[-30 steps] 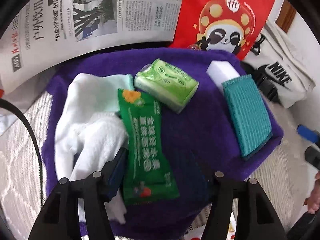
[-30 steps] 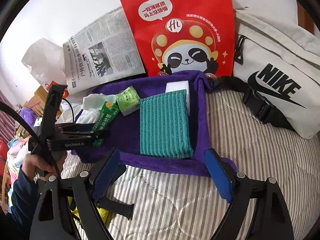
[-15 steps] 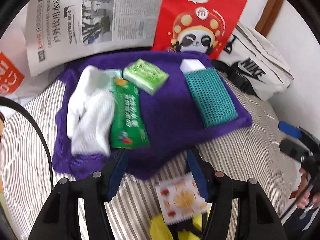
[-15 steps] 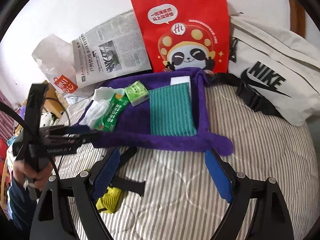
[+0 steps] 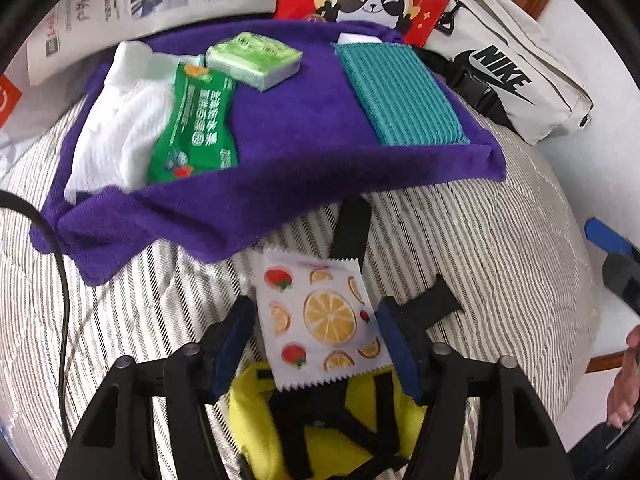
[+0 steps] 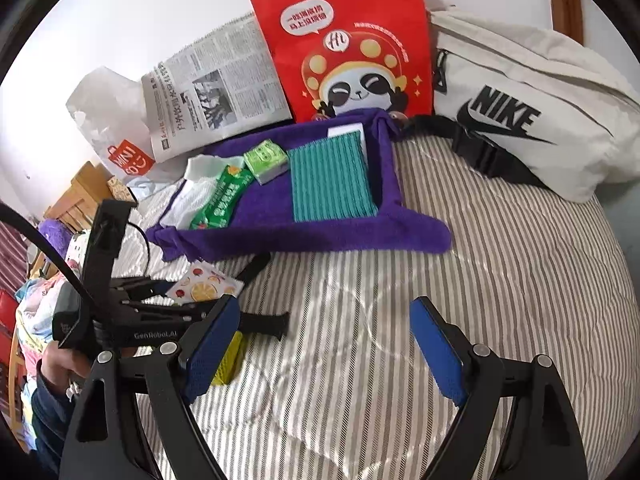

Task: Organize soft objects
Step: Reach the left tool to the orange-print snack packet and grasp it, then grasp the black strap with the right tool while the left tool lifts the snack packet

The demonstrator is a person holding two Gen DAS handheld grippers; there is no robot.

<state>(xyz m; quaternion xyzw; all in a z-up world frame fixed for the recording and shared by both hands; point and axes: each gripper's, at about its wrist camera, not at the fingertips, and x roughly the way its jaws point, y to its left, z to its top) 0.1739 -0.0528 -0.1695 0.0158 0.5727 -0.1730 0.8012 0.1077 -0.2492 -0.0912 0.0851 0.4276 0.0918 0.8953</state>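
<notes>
Both tools wide open; left tool (image 5: 316, 332) straddles fruit-print packet (image 5: 320, 316).

— Hidden under the fruit-print sachet (image 5: 320, 316)?
— Yellow item (image 5: 320, 440), mostly covered, cut by the bottom edge; kind unclear.
— Behind the teal cloth (image 6: 332, 178)?
— White block (image 6: 346, 133), only a sliver showing.
— Print on the green packet (image 5: 196, 128)?
— Too small to read.
</notes>
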